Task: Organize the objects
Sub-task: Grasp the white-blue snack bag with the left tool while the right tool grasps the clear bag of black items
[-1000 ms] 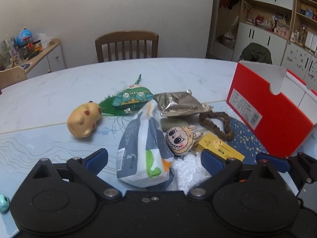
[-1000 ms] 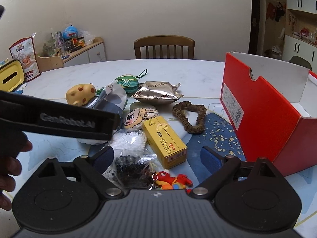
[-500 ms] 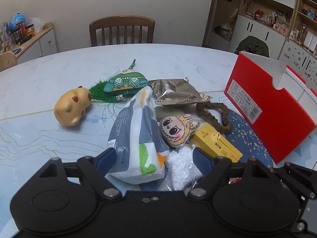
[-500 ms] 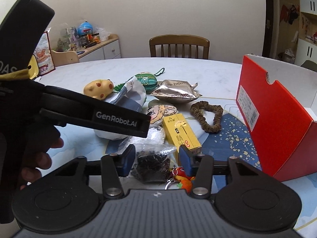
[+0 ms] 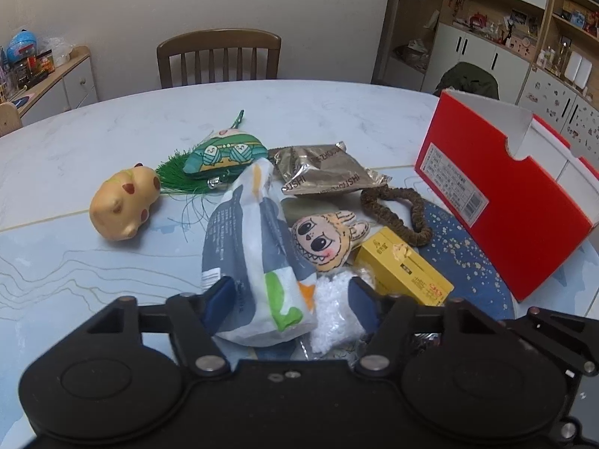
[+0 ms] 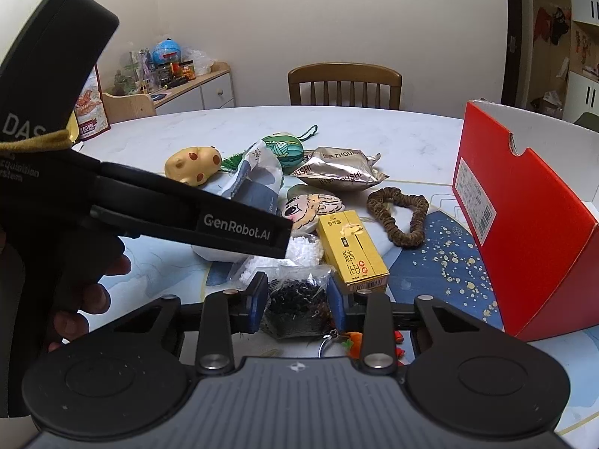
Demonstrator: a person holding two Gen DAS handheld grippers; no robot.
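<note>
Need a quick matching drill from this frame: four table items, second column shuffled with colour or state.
Things:
1. box
2. hair tie
3. snack packet
4. bag of dark beads

Descriptions:
A. silver, lying flat
B. between the right tool's fingers
C. red, standing open
D. brown loop on the table

Pairs: 1-C, 2-D, 3-A, 4-B

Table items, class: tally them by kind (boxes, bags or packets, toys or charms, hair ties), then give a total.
Boxes: 2, red cardboard box, small yellow carton
Bags or packets: 4, grey-white pouch, silver foil packet, white-bead bag, dark-bead bag
Toys or charms: 4, yellow pig, green tasselled sachet, cartoon-face plush, orange keyring charm
Hair ties: 1, brown scrunchie
Total: 11
</note>
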